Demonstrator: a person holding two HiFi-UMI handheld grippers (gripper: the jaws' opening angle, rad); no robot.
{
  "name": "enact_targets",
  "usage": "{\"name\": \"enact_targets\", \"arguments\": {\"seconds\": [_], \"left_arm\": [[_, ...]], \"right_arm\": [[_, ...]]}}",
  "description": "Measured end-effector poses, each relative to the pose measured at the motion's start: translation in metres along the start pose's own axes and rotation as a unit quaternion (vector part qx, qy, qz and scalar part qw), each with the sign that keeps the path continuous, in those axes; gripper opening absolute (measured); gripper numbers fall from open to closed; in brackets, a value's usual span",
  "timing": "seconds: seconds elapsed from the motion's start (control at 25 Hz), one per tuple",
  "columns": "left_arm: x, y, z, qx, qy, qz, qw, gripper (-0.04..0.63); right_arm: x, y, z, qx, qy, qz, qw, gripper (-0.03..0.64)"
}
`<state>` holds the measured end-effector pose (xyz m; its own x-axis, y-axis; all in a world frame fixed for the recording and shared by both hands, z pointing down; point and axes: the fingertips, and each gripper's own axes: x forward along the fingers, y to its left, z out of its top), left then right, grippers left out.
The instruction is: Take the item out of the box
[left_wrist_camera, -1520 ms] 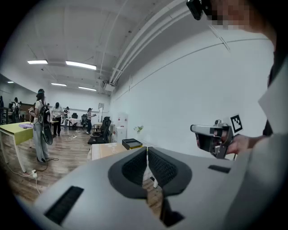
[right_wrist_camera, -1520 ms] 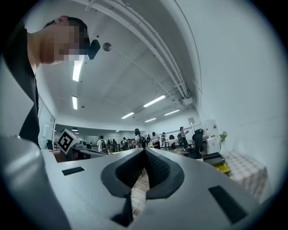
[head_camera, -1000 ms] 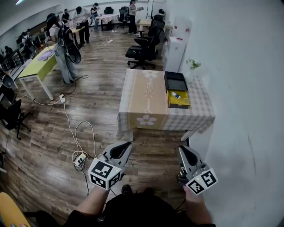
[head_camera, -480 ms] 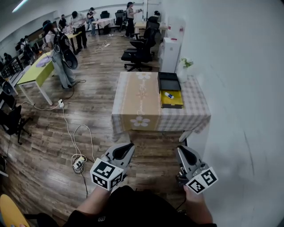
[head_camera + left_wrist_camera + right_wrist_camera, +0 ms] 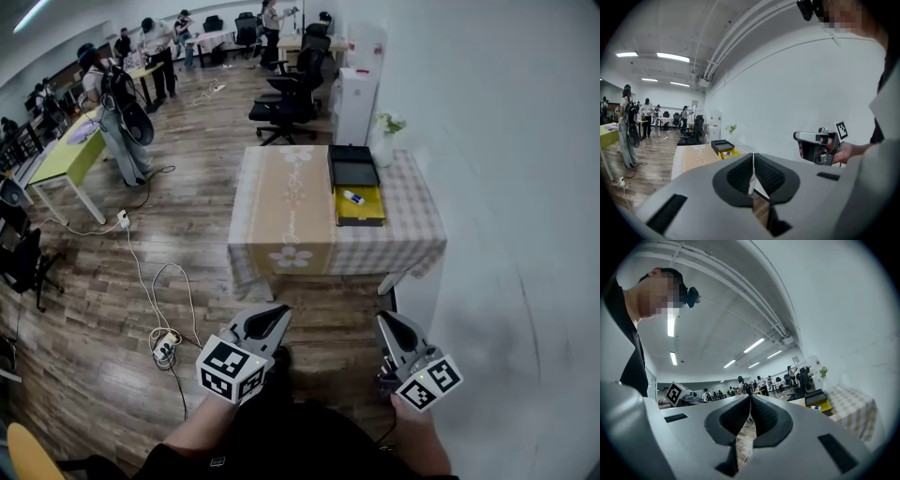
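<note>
An open box with a yellow inside (image 5: 362, 208) lies on the cloth-covered table (image 5: 291, 216), several steps ahead of me. A small white and blue item (image 5: 353, 197) rests in it. A black lid (image 5: 352, 170) lies just behind it. My left gripper (image 5: 277, 310) and right gripper (image 5: 383, 321) hang low in front of my body over the wooden floor, far from the table. Both are shut with nothing between the jaws. The left gripper view shows its pads (image 5: 740, 174) meeting, with the box (image 5: 726, 152) far off. The right gripper view shows the box (image 5: 820, 406) at its right.
A white wall runs along the right. A small plant (image 5: 386, 127) stands at the table's far corner, with a white cabinet (image 5: 353, 98) and black office chairs (image 5: 281, 103) behind. A cable and power strip (image 5: 167, 342) lie on the floor at left. Several people stand at desks far back.
The table and box have drifted left and up in the head view as the view shifted. Both grippers stay shut, low in front of me.
</note>
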<state>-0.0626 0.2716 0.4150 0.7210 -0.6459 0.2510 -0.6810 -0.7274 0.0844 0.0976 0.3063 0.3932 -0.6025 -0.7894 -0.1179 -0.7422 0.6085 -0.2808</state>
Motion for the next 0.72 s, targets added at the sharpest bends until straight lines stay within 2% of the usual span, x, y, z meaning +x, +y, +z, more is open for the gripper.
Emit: {"name": "enact_targets", "arguments": {"seconds": [0.2, 0.72], "left_arm": [[0.033, 0.038, 0.0, -0.006, 0.008, -0.016, 0.9998, 0.02], [0.101, 0.184, 0.035, -0.018, 0.004, -0.018, 0.9997, 0.02]], "right_arm": [[0.043, -0.028, -0.006, 0.002, 0.01, -0.01, 1.0, 0.038], [0.196, -0.085, -0.008, 0.009, 0.033, -0.012, 0.999, 0.038]]}}
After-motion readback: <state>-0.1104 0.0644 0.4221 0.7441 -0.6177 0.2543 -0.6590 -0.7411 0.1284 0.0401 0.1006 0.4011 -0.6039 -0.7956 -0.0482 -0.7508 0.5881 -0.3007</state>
